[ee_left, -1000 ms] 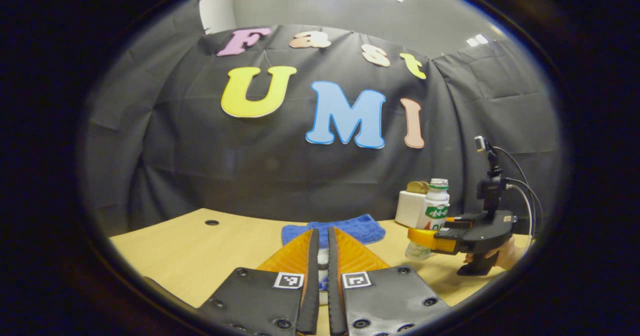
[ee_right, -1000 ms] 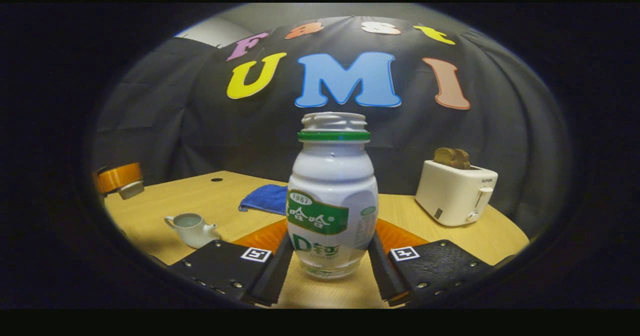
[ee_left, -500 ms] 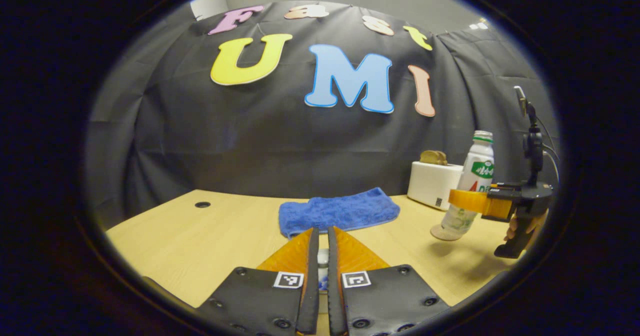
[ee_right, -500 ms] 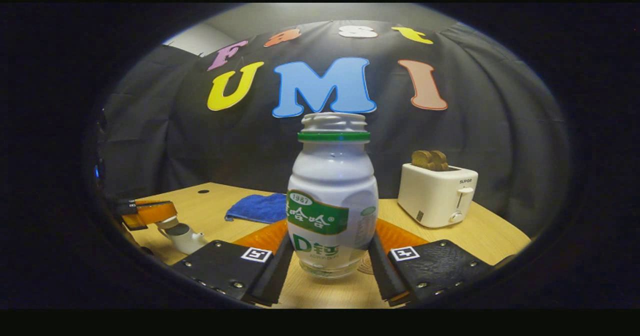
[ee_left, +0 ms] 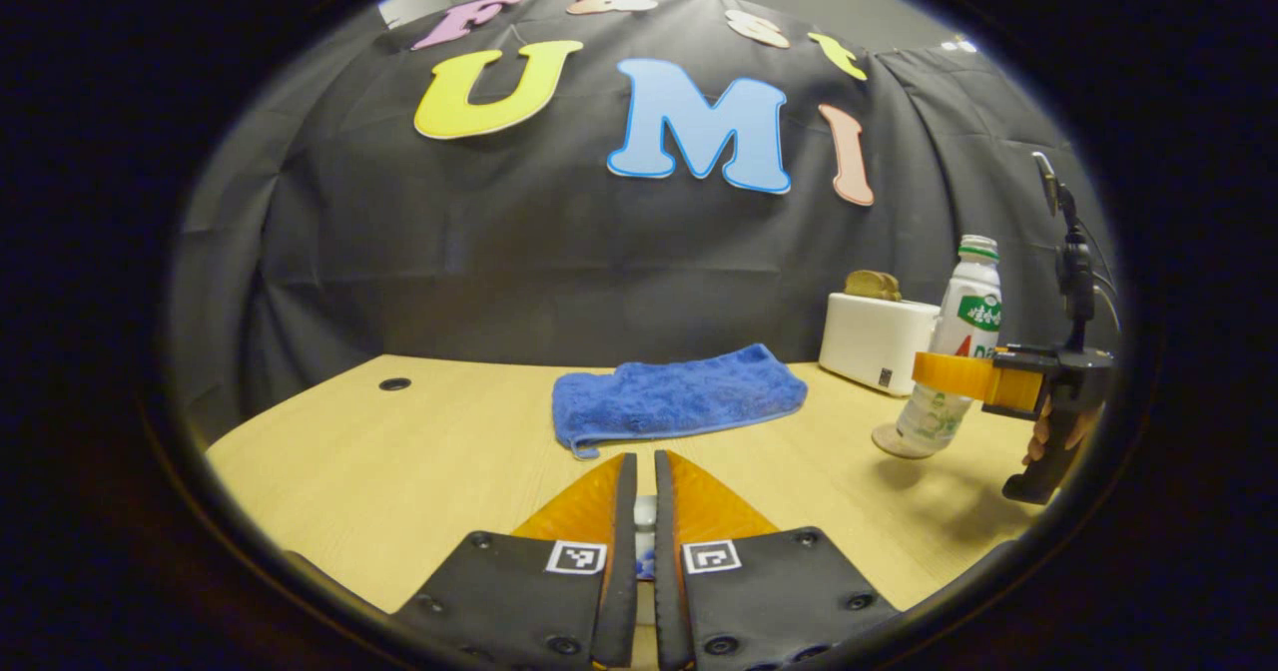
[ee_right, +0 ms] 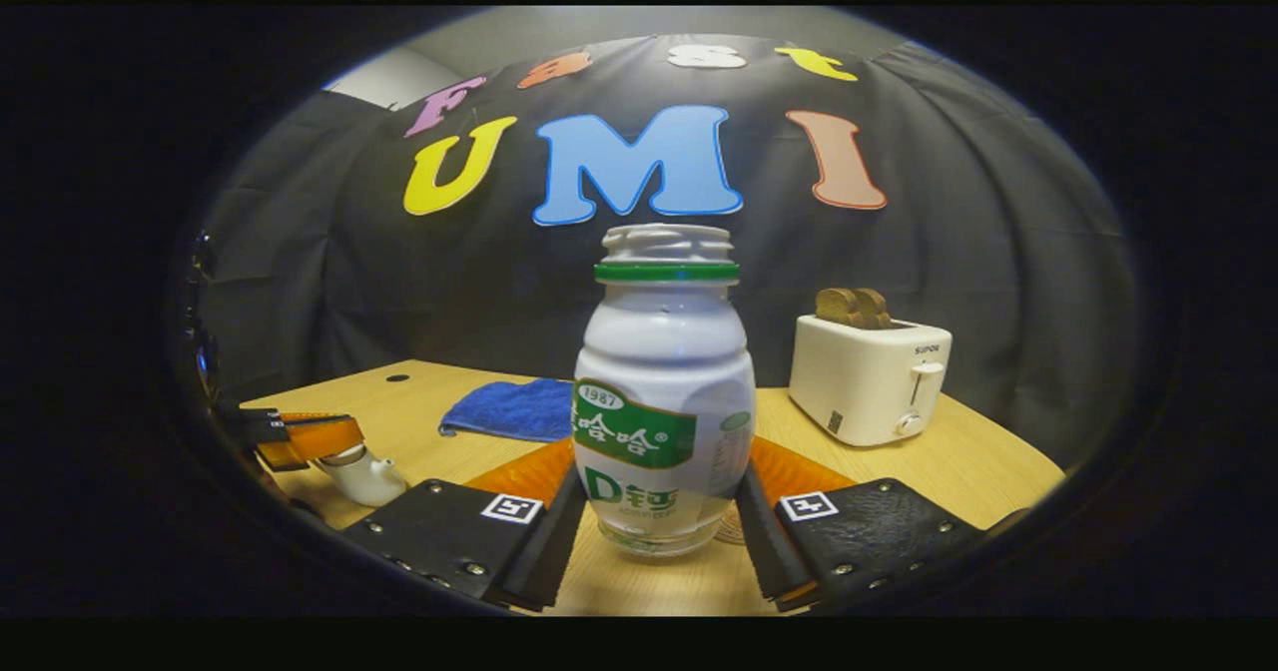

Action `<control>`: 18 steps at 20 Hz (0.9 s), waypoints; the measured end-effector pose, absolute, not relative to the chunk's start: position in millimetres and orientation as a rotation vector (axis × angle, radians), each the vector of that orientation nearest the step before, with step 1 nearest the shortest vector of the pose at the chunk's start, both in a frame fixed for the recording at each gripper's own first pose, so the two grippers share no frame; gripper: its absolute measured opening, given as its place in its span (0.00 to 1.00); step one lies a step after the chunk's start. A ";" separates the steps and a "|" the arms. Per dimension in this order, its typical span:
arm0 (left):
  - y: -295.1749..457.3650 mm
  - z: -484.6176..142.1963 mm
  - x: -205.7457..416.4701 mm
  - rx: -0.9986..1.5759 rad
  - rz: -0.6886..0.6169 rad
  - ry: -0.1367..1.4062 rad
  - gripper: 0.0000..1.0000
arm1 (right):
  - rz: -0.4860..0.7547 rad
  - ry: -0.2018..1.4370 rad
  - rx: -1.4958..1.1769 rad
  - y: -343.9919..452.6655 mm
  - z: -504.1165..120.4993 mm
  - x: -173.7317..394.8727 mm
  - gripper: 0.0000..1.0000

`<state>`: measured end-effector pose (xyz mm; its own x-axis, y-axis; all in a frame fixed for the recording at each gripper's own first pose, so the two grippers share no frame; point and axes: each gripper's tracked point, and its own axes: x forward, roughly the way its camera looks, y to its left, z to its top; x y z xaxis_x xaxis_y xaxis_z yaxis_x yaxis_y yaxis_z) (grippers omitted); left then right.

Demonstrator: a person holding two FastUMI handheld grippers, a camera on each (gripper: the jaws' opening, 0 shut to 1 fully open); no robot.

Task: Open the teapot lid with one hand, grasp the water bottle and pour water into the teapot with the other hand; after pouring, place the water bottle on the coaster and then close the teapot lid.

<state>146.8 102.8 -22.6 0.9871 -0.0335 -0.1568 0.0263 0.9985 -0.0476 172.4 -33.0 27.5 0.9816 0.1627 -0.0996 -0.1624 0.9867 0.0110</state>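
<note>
Your right tongs (ee_right: pixel 659 511) clench the water bottle (ee_right: pixel 664 401) upright above the coaster (ee_left: pixel 896 441); your left tongs (ee_left: pixel 639 536) pinch the teapot lid (ee_left: pixel 644 511) at the teapot (ee_right: pixel 364 473). Pouring looks done; setting the bottle down and releasing the lid remain.

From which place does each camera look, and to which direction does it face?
Left gripper view: rides on the left gripper, low over the table, facing the blue towel and the booth wall; its nearly shut jaws show below.
Right gripper view: rides on the right gripper, facing the bottle held between its jaws.
Shared: towel, toaster, bottle, and each other's gripper.
</note>
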 end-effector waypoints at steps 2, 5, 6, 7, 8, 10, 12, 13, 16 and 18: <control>101.7 -23.4 146.4 -0.028 -0.026 0.162 0.14 | 0.160 0.097 -0.003 -34.5 27.9 173.3 0.71; 101.1 -25.4 145.6 -0.012 -0.018 0.164 0.18 | 0.155 0.097 -0.011 -35.7 27.2 173.9 0.71; 100.5 -25.9 146.1 -0.008 -0.016 0.166 0.11 | 0.155 0.100 -0.011 -36.0 26.4 174.1 0.71; 99.7 -27.3 146.1 -0.005 -0.018 0.167 0.19 | 0.154 0.101 -0.013 -35.6 25.6 174.3 0.71; 98.0 -26.5 144.6 -0.005 -0.027 0.166 0.22 | 0.152 0.101 -0.018 -36.4 26.1 174.8 0.71; 99.9 -21.4 140.1 0.001 -0.013 0.144 0.43 | 0.148 0.091 -0.026 -38.6 27.7 175.6 0.71; 107.0 -1.5 129.2 -0.007 0.005 0.080 0.45 | 0.147 0.084 -0.023 -41.8 30.3 178.5 0.71; 109.0 10.0 120.2 -0.020 0.011 0.037 0.70 | 0.158 0.089 -0.013 -45.1 30.4 180.3 0.72; 112.4 40.2 99.1 -0.048 0.002 -0.074 0.76 | 0.200 0.110 0.016 -51.4 29.9 184.1 0.72; 112.6 48.3 92.4 -0.039 0.001 -0.113 0.78 | 0.178 0.118 0.029 -64.7 30.7 190.3 0.72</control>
<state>92.4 112.6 48.3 0.9936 0.0029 0.1125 0.0015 0.9992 -0.0392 190.3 -64.7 30.7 0.9773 0.1782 -0.1145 -0.1748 0.9838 0.0395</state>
